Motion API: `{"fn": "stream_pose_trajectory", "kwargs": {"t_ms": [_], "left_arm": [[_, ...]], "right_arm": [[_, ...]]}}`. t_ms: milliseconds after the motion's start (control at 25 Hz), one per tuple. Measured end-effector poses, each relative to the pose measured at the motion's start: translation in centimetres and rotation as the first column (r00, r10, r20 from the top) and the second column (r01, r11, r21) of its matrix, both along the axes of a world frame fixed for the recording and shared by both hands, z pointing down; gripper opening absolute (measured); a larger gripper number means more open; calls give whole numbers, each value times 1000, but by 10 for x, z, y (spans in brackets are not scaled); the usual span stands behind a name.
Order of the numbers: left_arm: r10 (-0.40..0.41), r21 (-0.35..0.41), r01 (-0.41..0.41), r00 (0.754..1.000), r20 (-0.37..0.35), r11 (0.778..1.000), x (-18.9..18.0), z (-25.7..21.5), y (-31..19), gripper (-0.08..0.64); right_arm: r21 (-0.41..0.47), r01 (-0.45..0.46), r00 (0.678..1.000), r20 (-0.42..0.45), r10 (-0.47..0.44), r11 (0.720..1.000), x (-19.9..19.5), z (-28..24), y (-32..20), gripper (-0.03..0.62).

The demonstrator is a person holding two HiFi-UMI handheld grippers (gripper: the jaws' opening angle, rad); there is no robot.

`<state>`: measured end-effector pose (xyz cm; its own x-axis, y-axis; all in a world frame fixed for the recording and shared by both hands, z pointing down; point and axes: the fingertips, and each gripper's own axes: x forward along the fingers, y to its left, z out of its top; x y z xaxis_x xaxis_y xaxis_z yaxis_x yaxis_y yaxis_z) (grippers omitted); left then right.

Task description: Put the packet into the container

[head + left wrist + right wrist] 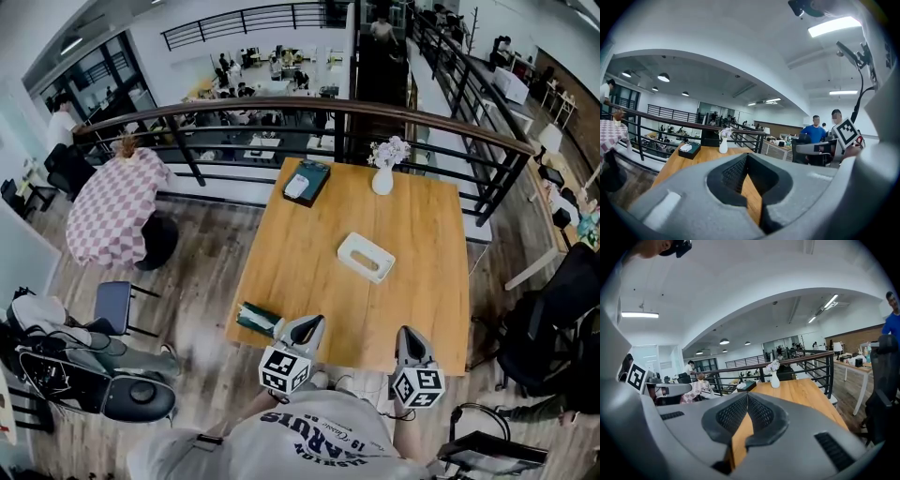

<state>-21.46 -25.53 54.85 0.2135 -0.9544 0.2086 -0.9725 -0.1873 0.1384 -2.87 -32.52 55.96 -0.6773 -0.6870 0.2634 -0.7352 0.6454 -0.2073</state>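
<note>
In the head view a green packet [260,319] lies at the front left edge of the wooden table [422,234]. The white open container [366,256] sits near the table's middle. My left gripper [306,324] hovers just right of the packet, apart from it, its jaws shut and empty. My right gripper [408,335] is over the front right edge, jaws together with nothing between them. In the left gripper view the gripper [746,156] points level across the table; the right gripper [747,395] does the same in its own view. Neither gripper view shows the packet or the container.
A dark tray [307,181] holding a white item and a white vase [382,178] of flowers stand at the table's far edge, before a black railing [281,108]. A checked-cloth table [112,206] is at the left, chairs and bags around.
</note>
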Motion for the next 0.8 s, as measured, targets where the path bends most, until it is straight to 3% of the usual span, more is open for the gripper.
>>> {"fn": "stream_pose_trajectory", "kwargs": {"t_ms": [200,280,320,360,440,560,640,720,760,800], "left_arm": [[-78,-31,80,995,61,996,-29,16,-10,0],[-140,-84,153,979,145,985,-54,35,-14,-1],[-174,-143,205,964,203,968,-71,50,-15,-2],[-205,-224,265,943,262,938,-91,68,-13,0],[-238,-381,370,906,350,848,-133,104,-3,-1],[-218,-534,431,883,416,727,-183,142,18,-2],[-139,-635,423,883,447,646,-206,170,37,0],[-11,-730,382,889,457,567,-219,203,59,0],[68,-759,356,884,463,546,-222,218,66,11],[159,-773,328,863,479,544,-223,231,69,50]], "right_arm": [[6,-11,1000,0,11,1000,9,1,-11,11],[4,-16,1000,1,16,1000,12,2,-17,11],[3,-16,1000,1,16,1000,13,2,-19,9],[2,-15,1000,1,15,1000,12,2,-21,9],[2,-9,1000,0,9,1000,11,2,-23,9],[8,-2,1000,-2,2,1000,11,0,-27,11],[9,-2,1000,-1,2,1000,12,0,-30,11],[6,-2,1000,-3,2,1000,13,1,-31,11],[6,-3,1000,-4,3,1000,14,2,-31,11],[7,-5,1000,-5,5,1000,15,3,-32,11]]}}
